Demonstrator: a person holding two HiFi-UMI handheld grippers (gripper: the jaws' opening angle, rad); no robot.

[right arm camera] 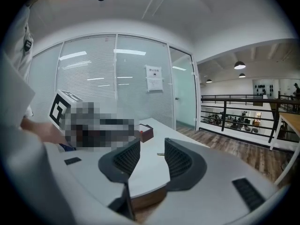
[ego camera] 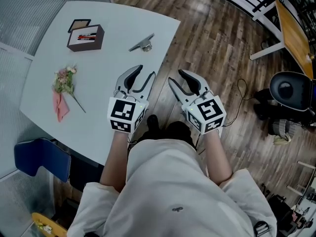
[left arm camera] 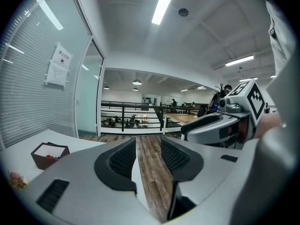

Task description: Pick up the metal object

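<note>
Diagonally, metal object (ego camera: 142, 44), lower-left to upper-right

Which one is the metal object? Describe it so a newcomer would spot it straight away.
Start at the pale table in the head view. The metal object lies near its edge by the wooden floor, right of the brown box. It alone is grey, slim and shiny; the flower sprig is soft and pink.
</note>
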